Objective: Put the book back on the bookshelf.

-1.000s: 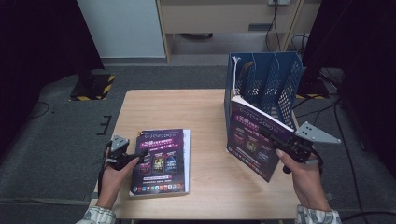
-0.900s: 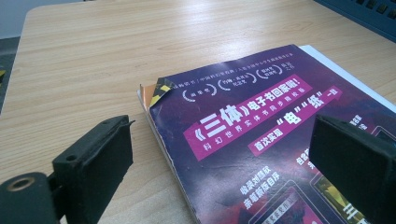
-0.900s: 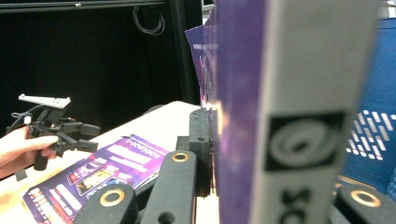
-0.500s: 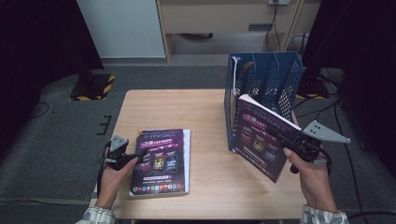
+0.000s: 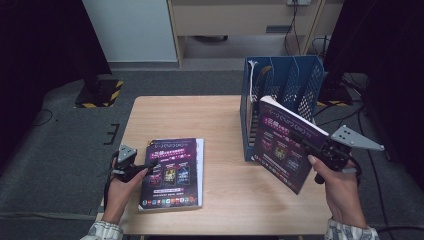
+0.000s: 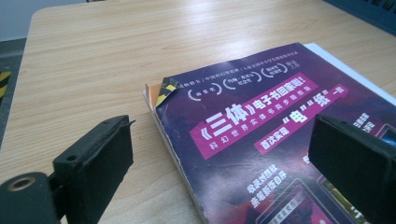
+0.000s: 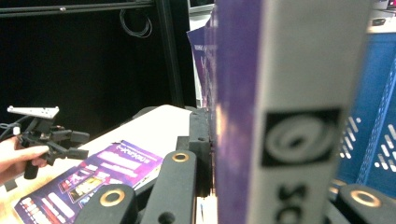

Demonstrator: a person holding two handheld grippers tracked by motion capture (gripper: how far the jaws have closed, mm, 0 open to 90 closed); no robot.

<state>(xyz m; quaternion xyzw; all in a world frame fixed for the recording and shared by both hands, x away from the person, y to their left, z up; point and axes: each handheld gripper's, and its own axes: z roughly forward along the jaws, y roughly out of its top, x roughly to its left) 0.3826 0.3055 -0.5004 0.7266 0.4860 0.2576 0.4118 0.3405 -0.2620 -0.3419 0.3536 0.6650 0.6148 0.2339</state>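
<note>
The purple, glossy-covered paperback book [image 5: 285,145] I am working with is off the table, tilted with its top corner leaning toward the blue perforated plastic file rack [image 5: 300,85] that stands on the right rear part of the light wooden table [image 5: 200,115]; its lower edge hangs just in front of the rack's open side, though from above I cannot quite tell whether it touches the rack. My right tongs [image 5: 320,147] pinch this book at its right edge, the black jaws pressed tight on the thick block of pages (in the right gripper view the white spine [image 7: 299,112] rises straight up between them). A second purple paperback of the same design [image 5: 172,172] lies flat, cover up, on the near left part of the table. My left tongs [image 5: 145,167] sit low at its left edge, jaws spread wide, one pad [image 6: 100,163] over bare wood, the other over the cover, gripping nothing.
</note>
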